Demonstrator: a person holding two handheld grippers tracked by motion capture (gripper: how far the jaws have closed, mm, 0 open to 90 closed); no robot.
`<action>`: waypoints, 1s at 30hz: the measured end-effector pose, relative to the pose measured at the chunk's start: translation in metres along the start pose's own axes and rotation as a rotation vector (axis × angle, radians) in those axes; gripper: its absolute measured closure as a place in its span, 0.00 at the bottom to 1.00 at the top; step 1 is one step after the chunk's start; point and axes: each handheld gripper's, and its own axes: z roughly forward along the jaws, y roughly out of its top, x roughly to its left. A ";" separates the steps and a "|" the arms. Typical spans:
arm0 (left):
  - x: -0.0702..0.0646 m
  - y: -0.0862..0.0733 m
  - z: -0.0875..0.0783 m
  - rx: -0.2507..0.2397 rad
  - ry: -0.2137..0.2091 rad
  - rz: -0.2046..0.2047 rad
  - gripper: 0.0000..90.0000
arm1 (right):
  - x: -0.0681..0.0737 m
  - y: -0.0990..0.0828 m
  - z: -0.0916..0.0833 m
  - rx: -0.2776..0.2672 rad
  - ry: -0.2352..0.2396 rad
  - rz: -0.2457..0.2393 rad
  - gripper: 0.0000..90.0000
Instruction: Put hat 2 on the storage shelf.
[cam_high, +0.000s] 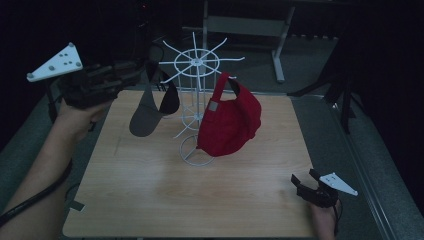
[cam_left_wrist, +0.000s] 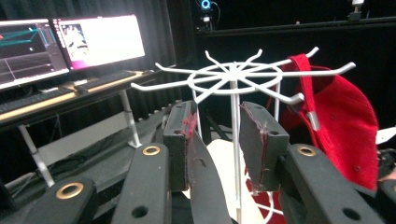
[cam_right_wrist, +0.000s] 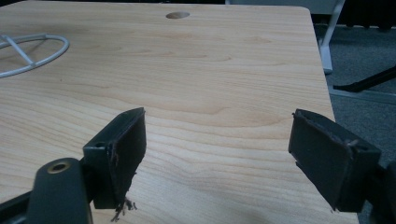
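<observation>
A white wire rack (cam_high: 197, 62) (cam_left_wrist: 233, 74) stands on the wooden table (cam_high: 175, 200) with a red cap (cam_high: 230, 122) (cam_left_wrist: 345, 126) hanging from one of its top arms. A dark cap with a grey brim (cam_high: 145, 117) hangs at the rack's left side, right at the tips of my left gripper (cam_high: 145, 67) (cam_left_wrist: 229, 121). Its jaws stand apart. A dark strip of that cap (cam_left_wrist: 205, 182) lies against one pad only, and the rack's pole shows through the gap. Whether the cap hangs from a rack arm or from the jaw I cannot tell. My right gripper (cam_high: 305, 177) (cam_right_wrist: 217, 144) rests open at the table's near right corner, holding nothing.
The rack's ring base (cam_right_wrist: 28, 51) sits mid-table. Behind the table stands a metal frame (cam_high: 280, 50), and black tripod legs (cam_high: 340, 90) stand to the right. Two lit monitors (cam_left_wrist: 98, 39) sit on a desk beyond. A round hole (cam_right_wrist: 177, 15) marks the table's far edge.
</observation>
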 end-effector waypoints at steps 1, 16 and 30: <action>-0.001 -0.003 -0.002 0.002 -0.005 -0.001 0.73 | 0.000 0.000 0.000 0.000 0.000 0.000 0.21; -0.008 -0.050 -0.026 0.005 0.005 -0.021 0.72 | 0.000 0.000 -0.001 -0.012 0.003 0.002 0.21; -0.016 -0.095 -0.043 0.032 0.032 -0.040 0.71 | 0.000 0.000 -0.001 -0.013 0.004 0.001 0.21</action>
